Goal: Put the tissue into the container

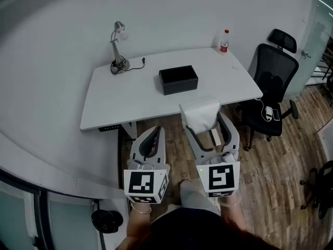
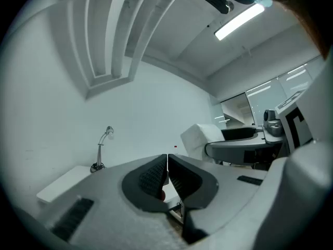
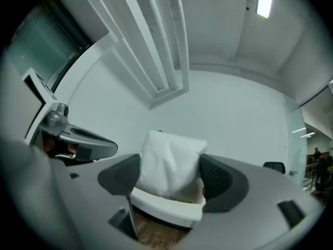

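The left gripper (image 1: 154,134) is clenched on nothing, near the table (image 1: 119,100). The container (image 1: 178,79) stands farther on the table, apart from both grippers. To the right, the right gripper (image 1: 206,128) grasps the tissue (image 1: 199,113) at the table's near edge. The pickup looks done; carrying and dropping remain.

L gripper (image 1: 156,132) points level, jaws pressed together, nothing btwn them. R gripper (image 1: 204,123) sits level just beside it, jaws spread wide, pads (image 3: 217,177) apparently pressing both sides of the tissue (image 1: 200,112).
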`<state>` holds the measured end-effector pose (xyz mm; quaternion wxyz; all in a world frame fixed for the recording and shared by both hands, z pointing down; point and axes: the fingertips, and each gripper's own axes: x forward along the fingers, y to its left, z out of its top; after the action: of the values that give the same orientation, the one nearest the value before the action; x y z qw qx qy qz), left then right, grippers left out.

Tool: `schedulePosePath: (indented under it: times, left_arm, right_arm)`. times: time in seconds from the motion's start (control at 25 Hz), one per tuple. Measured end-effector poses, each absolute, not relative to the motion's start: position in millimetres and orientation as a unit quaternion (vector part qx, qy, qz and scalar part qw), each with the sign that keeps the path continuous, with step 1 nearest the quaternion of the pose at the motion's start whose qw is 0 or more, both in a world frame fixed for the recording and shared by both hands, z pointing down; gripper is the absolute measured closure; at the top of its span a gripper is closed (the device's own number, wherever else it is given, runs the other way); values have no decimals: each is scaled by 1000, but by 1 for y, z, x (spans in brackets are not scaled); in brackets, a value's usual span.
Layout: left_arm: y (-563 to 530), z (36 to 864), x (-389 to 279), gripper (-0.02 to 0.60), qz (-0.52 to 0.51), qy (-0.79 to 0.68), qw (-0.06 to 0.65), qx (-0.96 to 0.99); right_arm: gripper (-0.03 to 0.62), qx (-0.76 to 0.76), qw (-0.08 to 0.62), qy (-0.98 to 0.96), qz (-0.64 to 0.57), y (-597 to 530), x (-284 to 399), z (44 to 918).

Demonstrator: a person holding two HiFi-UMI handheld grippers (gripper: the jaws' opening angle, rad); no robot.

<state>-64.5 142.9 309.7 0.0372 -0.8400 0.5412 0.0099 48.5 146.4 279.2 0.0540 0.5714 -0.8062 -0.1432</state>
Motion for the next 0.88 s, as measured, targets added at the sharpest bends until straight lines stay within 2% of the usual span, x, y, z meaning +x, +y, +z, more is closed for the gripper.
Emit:
schedulePosePath:
  times: [0.88]
  left_arm:
    - [65, 314, -42, 554, -12, 546, 39, -837]
  right_arm:
    - [217, 554, 47, -820, -132, 72, 65, 285]
